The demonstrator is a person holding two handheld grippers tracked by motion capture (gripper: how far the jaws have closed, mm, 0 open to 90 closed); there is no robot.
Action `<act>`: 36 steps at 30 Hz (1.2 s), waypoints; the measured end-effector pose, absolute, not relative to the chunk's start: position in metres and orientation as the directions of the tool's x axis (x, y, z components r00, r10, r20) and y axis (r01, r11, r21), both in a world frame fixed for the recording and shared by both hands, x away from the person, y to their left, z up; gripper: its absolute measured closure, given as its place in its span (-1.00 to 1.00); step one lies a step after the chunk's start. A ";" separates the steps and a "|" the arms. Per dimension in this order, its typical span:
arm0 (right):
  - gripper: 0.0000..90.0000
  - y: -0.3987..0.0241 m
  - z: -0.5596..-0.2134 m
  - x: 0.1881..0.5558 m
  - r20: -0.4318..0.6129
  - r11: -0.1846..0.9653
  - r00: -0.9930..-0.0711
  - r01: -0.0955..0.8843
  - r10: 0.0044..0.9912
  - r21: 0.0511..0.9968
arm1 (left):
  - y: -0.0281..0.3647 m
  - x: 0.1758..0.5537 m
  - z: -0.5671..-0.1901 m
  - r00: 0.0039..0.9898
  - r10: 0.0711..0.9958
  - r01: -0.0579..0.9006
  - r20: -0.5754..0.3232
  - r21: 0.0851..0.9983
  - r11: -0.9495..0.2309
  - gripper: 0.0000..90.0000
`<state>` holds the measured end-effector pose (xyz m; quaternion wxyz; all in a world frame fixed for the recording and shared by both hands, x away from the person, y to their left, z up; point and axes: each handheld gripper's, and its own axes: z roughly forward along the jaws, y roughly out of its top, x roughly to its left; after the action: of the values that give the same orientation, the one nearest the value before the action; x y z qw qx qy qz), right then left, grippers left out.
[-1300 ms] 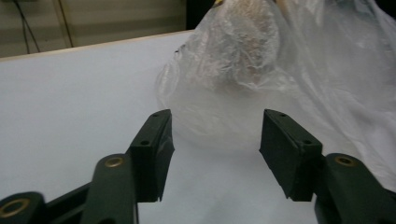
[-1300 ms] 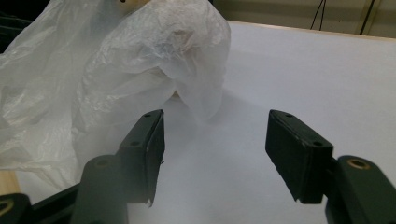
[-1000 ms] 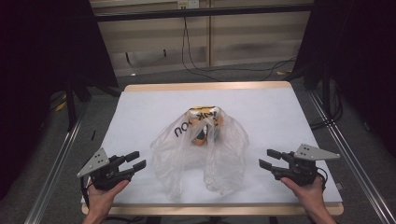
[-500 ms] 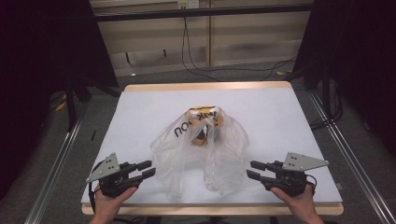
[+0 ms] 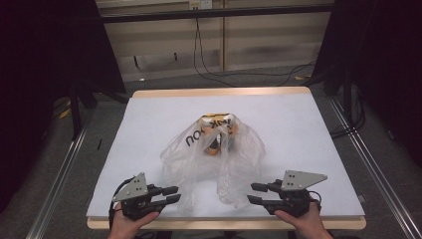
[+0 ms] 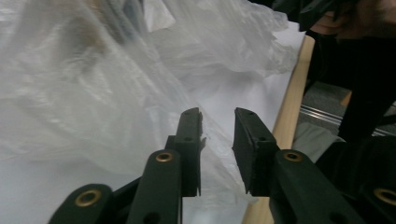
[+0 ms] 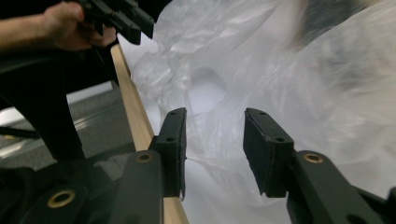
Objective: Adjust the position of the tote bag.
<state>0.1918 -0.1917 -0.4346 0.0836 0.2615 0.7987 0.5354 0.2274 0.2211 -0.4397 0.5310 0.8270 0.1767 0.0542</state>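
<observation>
both grippers (image 5: 175, 194) (image 5: 253, 193) moved inward, jaws narrowed but apart, flanking bag (image 5: 214, 154) edges.

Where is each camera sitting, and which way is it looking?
High view: above the person's side, looking forward and down on the table; both hands, left tool and right tool show.
Left gripper view: on the left tool, looking along its jaws at the plastic bag.
Right gripper view: on the right tool, facing the same bag; the other hand shows.
All share the bag.

Lettering on the plastic bag

The clear plastic bag (image 5: 214, 149) on the bench is showing dark printed letters, seemingly "YOU" upside down, with further letters crumpling out of reading at its far end.
</observation>
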 end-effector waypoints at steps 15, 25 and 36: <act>0.20 -0.152 -0.439 0.199 0.136 0.367 -0.897 0.305 0.420 0.879 | 0.207 0.231 -0.453 0.937 0.333 0.261 -0.106 0.845 -0.467 0.42; 0.32 -0.135 -0.466 0.216 0.131 0.475 -0.904 0.333 0.408 0.815 | 0.193 0.235 -0.461 0.951 0.297 0.238 -0.086 0.817 -0.526 0.22; 0.97 -0.134 -0.472 0.219 0.144 0.485 -0.905 0.343 0.402 0.804 | 0.186 0.236 -0.468 0.956 0.284 0.233 -0.071 0.772 -0.591 0.13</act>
<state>0.2187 -0.1345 -0.4716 0.0319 0.2162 0.8611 0.4591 0.2360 0.1856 -0.4681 0.4284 0.8914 0.1451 0.0297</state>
